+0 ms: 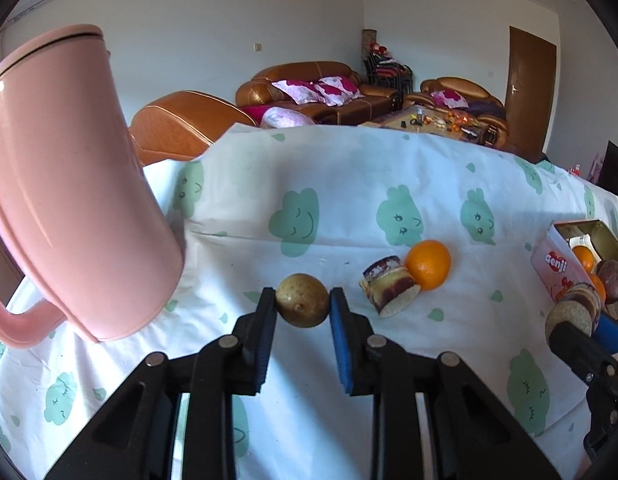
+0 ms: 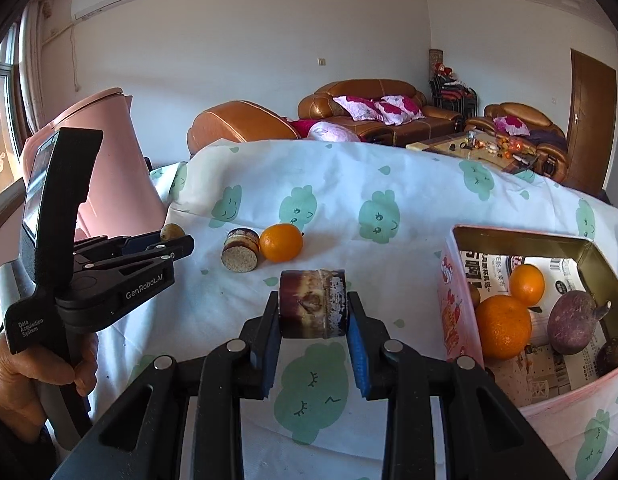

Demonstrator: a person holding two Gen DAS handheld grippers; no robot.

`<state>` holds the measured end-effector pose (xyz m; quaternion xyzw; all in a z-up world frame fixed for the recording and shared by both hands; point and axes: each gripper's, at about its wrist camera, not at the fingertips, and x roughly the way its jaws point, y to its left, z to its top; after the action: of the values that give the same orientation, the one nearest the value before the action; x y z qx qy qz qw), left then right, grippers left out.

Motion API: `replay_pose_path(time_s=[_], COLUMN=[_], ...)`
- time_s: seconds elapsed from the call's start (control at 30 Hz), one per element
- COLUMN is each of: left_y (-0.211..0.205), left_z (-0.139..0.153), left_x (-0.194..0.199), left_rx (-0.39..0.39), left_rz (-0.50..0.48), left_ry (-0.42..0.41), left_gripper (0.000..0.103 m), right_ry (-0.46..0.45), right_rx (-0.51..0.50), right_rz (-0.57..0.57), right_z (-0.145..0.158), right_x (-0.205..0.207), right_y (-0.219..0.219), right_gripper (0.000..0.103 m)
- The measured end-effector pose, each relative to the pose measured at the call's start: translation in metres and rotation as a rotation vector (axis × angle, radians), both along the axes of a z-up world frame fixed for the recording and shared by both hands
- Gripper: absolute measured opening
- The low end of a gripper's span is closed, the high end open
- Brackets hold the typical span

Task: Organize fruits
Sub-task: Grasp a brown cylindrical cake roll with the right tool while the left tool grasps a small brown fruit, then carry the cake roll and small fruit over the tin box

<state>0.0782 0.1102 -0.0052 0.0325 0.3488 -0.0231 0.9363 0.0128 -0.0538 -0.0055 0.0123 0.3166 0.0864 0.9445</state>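
My left gripper (image 1: 303, 300) is shut on a small brown round fruit (image 1: 302, 300), held just above the cloth; it also shows in the right wrist view (image 2: 172, 232). My right gripper (image 2: 313, 312) is shut on a short piece of sugarcane (image 2: 312, 308), left of the pink tin box (image 2: 449, 280). The box holds two oranges (image 2: 503, 328), a purple passion fruit (image 2: 573, 322) and other dark fruit. On the cloth lie another sugarcane piece (image 1: 389, 290) and an orange (image 1: 428, 264), touching each other.
A tall pink kettle (image 1: 69, 184) stands at the left, close to my left gripper. The table is covered by a white cloth with green clouds (image 1: 309, 184). Sofas and a coffee table stand behind the table.
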Motion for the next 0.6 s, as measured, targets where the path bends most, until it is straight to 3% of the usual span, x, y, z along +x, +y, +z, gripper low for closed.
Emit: replay_pose_path(time_s=[0.2,0.6], left_y=[-0.009,-0.032], left_z=[0.006,0.010], left_x=[-0.017,-0.040], left_rx=[0.013,-0.010], left_rz=[0.039,0.046], left_ry=[-0.061,-0.085], left_gripper=[0.028,0.028], right_ry=[-0.109,-0.116], right_rx=[-0.092,-0.083], right_rz=[-0.026,-0.030], right_z=[0.011,0.015], right_x=[-0.013,-0.025], right_y=[0.005,-0.008], right_gripper=[0.032,0.032])
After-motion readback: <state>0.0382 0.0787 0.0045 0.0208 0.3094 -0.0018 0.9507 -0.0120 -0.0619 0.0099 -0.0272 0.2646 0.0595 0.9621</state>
